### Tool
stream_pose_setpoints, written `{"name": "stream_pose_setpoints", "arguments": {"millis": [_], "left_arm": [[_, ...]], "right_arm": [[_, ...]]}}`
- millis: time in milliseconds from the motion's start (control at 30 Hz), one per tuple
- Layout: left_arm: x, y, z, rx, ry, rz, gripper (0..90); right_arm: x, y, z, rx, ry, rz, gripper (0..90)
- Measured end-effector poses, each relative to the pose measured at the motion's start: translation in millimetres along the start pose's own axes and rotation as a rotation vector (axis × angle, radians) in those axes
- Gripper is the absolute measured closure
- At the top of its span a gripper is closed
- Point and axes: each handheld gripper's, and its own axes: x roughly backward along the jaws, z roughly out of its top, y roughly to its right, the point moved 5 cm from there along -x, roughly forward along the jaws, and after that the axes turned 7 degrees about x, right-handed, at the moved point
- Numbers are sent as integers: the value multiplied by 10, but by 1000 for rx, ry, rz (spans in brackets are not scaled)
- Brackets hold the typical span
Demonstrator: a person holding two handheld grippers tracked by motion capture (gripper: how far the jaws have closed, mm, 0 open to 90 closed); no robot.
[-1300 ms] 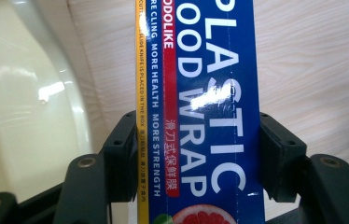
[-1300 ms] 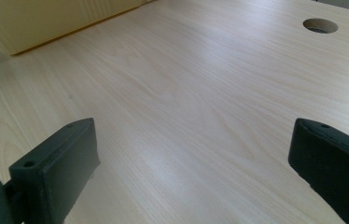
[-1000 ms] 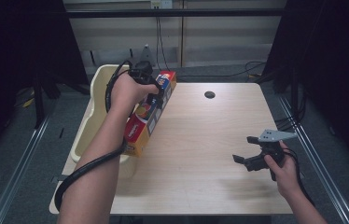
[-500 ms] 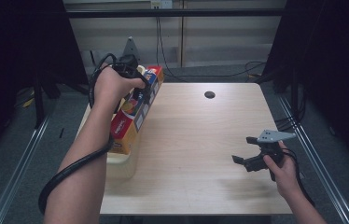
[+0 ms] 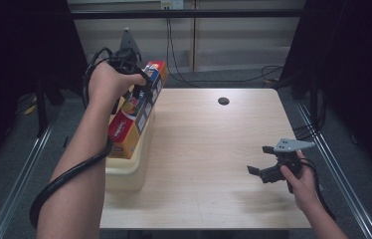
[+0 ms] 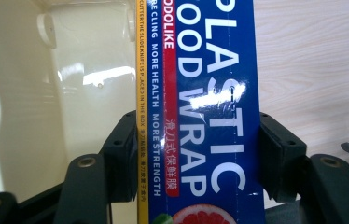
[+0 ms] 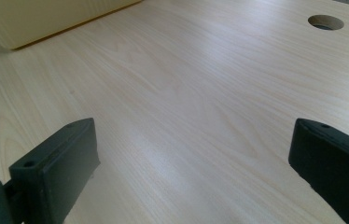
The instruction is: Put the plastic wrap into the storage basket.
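Observation:
A long plastic food wrap box [image 5: 137,112], blue, red and yellow, hangs tilted over the cream plastic bin [image 5: 124,172] at the table's left edge. My left gripper [image 5: 141,89] is shut on the plastic food wrap box [image 6: 200,107], both jaws pressed on its sides, with the cream bin [image 6: 70,79] beneath it. My right gripper [image 5: 262,160] hovers open above the table's right front, nothing between its jaws. My right gripper [image 7: 191,158] faces bare wood, the cream bin [image 7: 46,18] at far left.
The light wooden table [image 5: 209,149] has a round cable hole [image 5: 223,101] near its far edge, and that cable hole [image 7: 325,21] lies far ahead in the right gripper view. Cables run along the floor behind the table. Metal rails flank both sides.
My left gripper has carried the box farther left and away from me, over the bin. The right gripper has stayed in place, open.

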Motion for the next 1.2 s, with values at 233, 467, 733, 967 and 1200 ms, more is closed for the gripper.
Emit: {"name": "stream_pose_setpoints", "arguments": {"millis": [233, 467, 733, 967, 1200], "left_arm": [[134, -4, 28, 11, 15, 4, 410], [218, -94, 27, 33, 28, 19, 410], [334, -239, 17, 66, 35, 41, 410], [348, -330, -13, 87, 37, 52, 410], [356, -396, -51, 106, 46, 58, 409]], "right_arm": [[0, 3, -1, 2, -1, 4, 11], [-2, -6, -6, -1, -8, 9, 11], [-11, -5, -8, -3, -8, 12, 11], [-6, -7, -4, -5, -7, 11, 11], [0, -6, -1, -2, -5, 9, 12]]}}
